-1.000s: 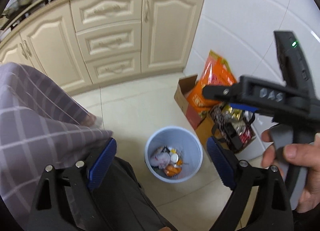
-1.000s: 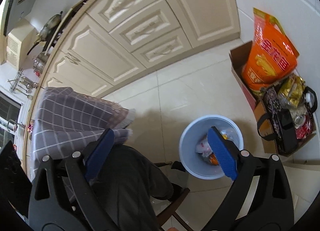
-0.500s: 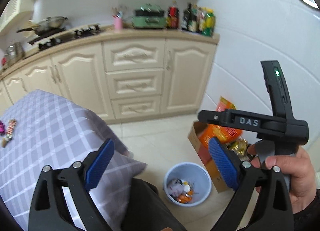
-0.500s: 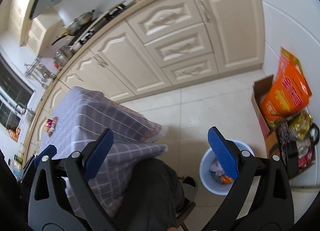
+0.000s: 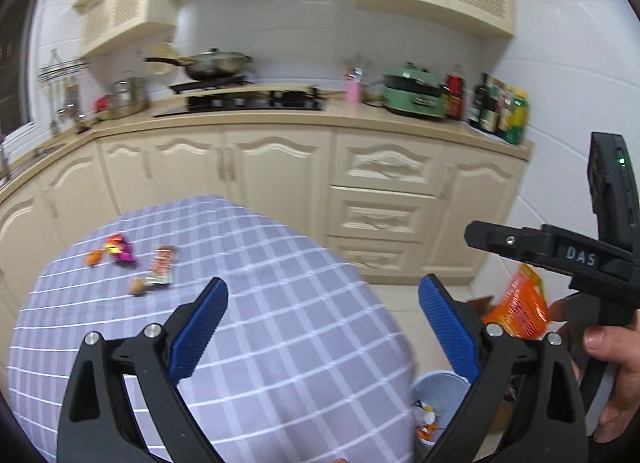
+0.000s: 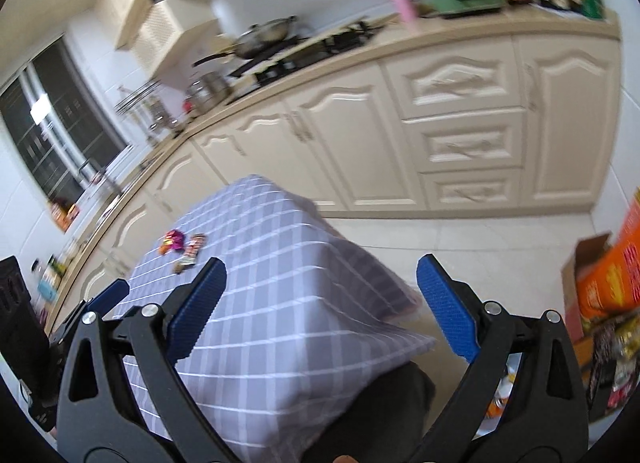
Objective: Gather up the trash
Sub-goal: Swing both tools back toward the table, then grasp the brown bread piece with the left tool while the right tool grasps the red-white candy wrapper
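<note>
Trash lies on the purple checked tablecloth: a purple wrapper, a brown snack wrapper, and two small orange-brown scraps. The same pile shows in the right wrist view. A light blue bin with trash in it stands on the floor at the table's right, partly behind my left finger. My left gripper is open and empty above the table. My right gripper is open and empty; its body shows in the left wrist view.
Cream kitchen cabinets with a stove, a pan and bottles run along the back. A cardboard box with an orange bag stands on the floor by the right wall. My dark trouser leg is under the table edge.
Both grippers have tilted up from the floor bin toward the table. The tabletop and its trash have come into view; the bin has dropped to the lower edge. Both stay open.
</note>
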`<state>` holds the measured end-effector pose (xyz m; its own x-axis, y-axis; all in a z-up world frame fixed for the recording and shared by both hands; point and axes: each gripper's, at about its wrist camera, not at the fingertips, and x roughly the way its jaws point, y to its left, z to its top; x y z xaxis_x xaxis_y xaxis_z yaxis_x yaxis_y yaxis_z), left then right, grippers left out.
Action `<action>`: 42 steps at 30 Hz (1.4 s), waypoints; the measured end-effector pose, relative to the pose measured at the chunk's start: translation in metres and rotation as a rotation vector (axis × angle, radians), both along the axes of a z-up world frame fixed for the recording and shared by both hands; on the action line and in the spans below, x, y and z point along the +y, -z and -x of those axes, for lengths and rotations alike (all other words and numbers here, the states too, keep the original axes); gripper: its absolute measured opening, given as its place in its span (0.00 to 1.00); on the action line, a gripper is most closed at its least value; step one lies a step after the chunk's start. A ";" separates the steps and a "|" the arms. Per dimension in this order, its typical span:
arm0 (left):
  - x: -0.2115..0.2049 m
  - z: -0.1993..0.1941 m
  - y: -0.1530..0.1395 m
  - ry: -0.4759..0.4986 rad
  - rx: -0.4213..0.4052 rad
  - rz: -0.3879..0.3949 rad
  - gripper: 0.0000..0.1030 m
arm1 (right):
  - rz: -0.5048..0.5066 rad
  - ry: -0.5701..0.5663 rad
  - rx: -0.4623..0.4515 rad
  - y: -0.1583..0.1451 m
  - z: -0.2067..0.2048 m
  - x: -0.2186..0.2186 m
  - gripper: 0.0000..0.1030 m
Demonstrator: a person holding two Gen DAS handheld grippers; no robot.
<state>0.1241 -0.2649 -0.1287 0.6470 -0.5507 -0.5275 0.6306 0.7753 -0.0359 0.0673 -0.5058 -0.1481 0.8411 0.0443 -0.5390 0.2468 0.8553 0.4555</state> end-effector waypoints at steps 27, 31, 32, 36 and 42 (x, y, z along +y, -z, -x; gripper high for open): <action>0.123 -0.194 0.084 -0.275 0.154 -0.177 0.93 | 0.058 -0.257 0.116 0.034 -0.197 0.132 0.92; 0.111 -0.217 0.090 -0.240 0.201 -0.172 0.87 | 0.058 -0.261 0.143 0.042 -0.211 0.131 0.92; 0.110 -0.220 0.093 -0.227 0.228 -0.173 0.67 | 0.060 -0.266 0.148 0.043 -0.215 0.132 0.92; 0.114 -0.227 0.101 -0.202 0.292 -0.139 0.32 | 0.073 -0.280 0.166 0.048 -0.227 0.142 0.92; 0.129 -0.231 0.105 -0.188 0.339 -0.042 0.21 | 0.098 -0.283 0.225 0.060 -0.256 0.169 0.92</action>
<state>0.3548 -0.1356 -0.2333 0.5193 -0.4127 -0.7484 0.4354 0.8813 -0.1838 0.3231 -0.3371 -0.2078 0.6632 0.1972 -0.7220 0.0793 0.9407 0.3297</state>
